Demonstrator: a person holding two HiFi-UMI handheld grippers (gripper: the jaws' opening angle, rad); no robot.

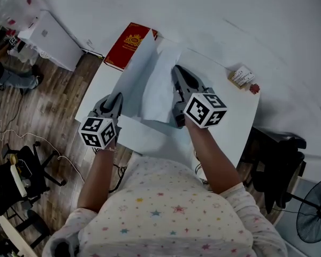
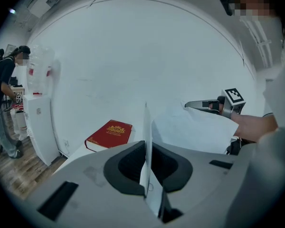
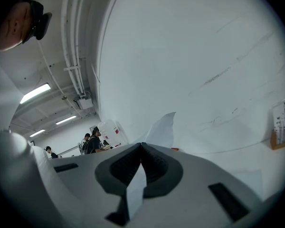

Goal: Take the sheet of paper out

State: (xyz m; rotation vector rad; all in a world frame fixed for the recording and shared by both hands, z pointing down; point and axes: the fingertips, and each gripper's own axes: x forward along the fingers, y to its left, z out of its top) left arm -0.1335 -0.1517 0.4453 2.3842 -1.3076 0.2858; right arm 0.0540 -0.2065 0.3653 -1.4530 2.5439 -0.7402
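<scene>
Head view puts my left gripper [image 1: 115,101] at 8 o'clock on the white table [image 1: 235,123]. Its jaws are closed flat on the near-left edge of the sheet of paper [image 1: 150,84]. The left gripper view confirms this: the sheet stands edge-on in the grip.

The paper is raised off the table at the centre and bent like a tent, with a red book [image 1: 129,44] behind it at 11 o'clock. The right gripper [image 1: 179,79], at 3 o'clock of the sheet, also has its jaws together on a strip of it.

I judge the pulling-out step is in hand. The next move asks for an even lift on both ends, so nothing tears. I cannot make out what the sheet comes out of, because it is white on white and the lower layers are covered.
</scene>
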